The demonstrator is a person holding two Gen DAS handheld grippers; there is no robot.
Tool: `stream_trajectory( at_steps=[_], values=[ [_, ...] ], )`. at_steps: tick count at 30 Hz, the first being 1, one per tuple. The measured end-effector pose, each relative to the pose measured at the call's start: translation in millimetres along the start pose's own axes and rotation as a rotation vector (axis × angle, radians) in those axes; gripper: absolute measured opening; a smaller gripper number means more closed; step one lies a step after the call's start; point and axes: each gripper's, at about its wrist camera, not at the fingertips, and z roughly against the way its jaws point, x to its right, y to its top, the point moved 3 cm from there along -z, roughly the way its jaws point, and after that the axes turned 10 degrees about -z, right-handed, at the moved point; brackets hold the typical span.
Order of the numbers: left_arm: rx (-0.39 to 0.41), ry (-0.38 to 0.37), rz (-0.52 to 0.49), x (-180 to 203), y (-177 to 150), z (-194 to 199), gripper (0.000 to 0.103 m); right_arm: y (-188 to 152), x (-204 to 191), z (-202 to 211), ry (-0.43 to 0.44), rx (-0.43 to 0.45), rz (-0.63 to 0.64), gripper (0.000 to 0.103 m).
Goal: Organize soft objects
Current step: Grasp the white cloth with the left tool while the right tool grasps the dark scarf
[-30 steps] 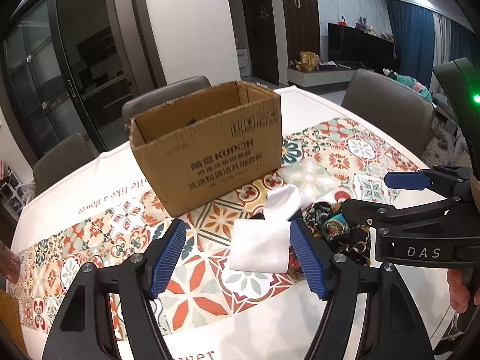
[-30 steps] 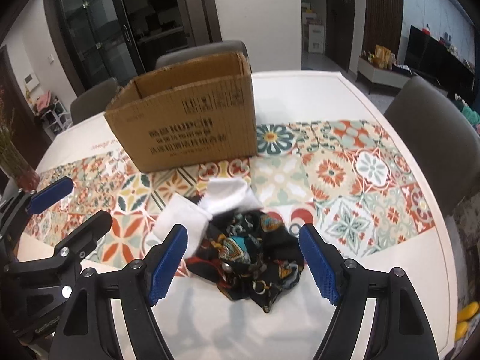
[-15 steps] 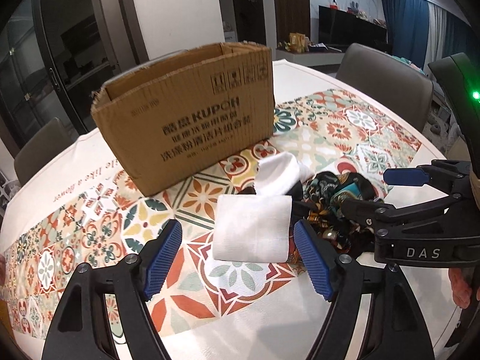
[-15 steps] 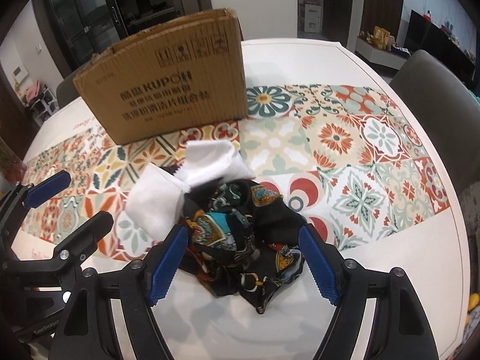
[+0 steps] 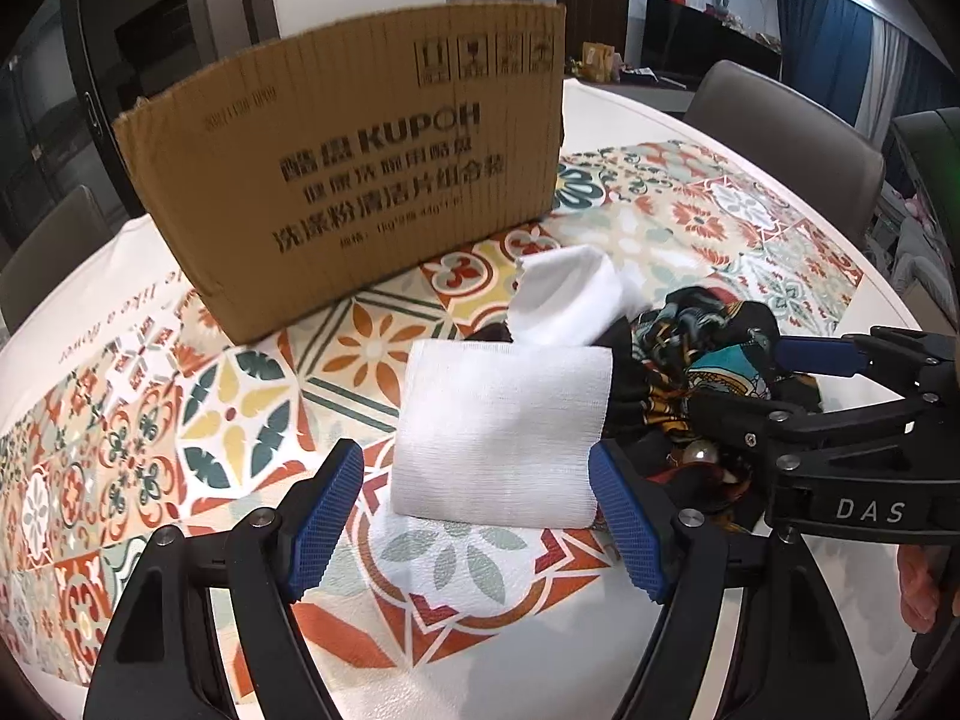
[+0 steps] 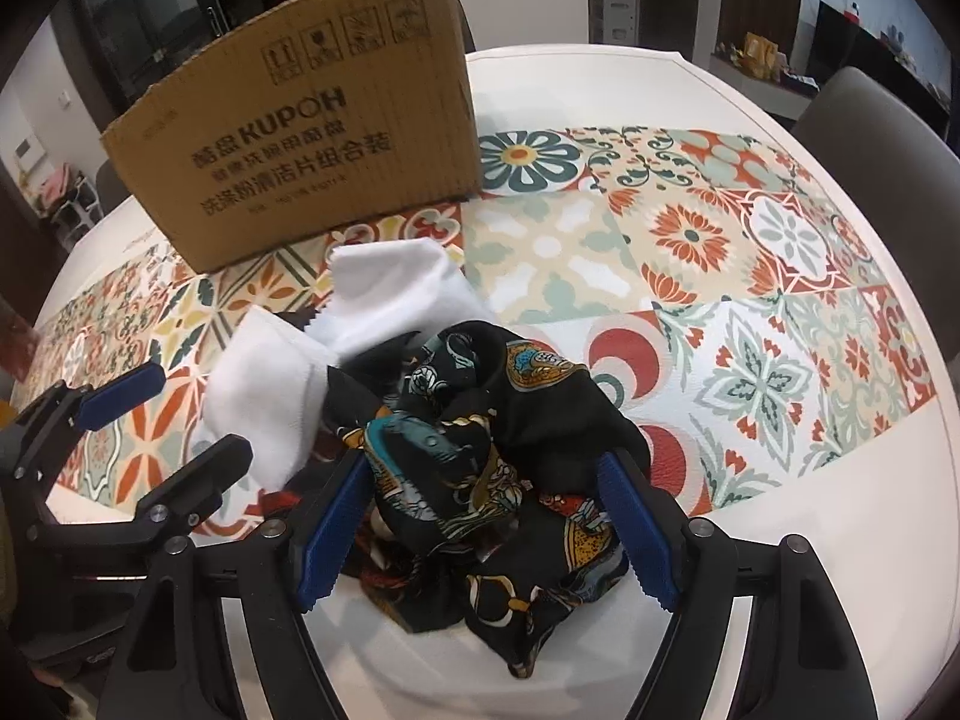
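Fingers [image 5: 327, 519] spread astride white cloth [image 5: 501, 429]; box [image 5: 360, 180] behind

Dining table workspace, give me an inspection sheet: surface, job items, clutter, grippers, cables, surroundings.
Surface: round white table with a patterned tile-print runner.
Job's things: folded white cloth lying against a crumpled black patterned scarf; a second white cloth behind them; cardboard box standing beyond, contents hidden.
Clutter: nothing seen.
Grippers: left gripper open, jaws either side of the folded white cloth; right gripper open, jaws straddling the scarf.
Cables: nothing seen.
Surroundings: grey chairs, glass-door cabinet, dark TV unit, blue curtains.
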Motion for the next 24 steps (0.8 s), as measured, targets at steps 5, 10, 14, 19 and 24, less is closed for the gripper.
stream_trajectory(
  at_steps=[5, 10, 14, 19, 24],
  values=[
    [-0.014, 0.010, 0.007, 0.8, -2.6, -11.7, 0.077, -1.8, 3.9, -10.8, -0.009, -0.017, -0.005, 0.078],
    [-0.027, 0.020, 0.010, 2.1, -3.8, -18.6, 0.065, -3.2, 8.7, -15.6, -0.009, -0.019, -0.019, 0.078],
    [-0.038, 0.014, 0.021, 1.6, -6.6, -20.7, 0.046, -4.6, 8.6, -14.3, -0.008, -0.004, -0.017, 0.077],
    [-0.041, 0.007, 0.029, 3.4, -8.7, -18.8, 0.019, -8.1, 7.2, -12.1, -0.012, -0.001, -0.012, 0.062],
    [-0.041, 0.011, 0.031, 6.6, -9.8, -10.7, 0.012, -10.3, 5.4, -7.6, -0.004, 0.000, -0.005, 0.036]
  ],
)
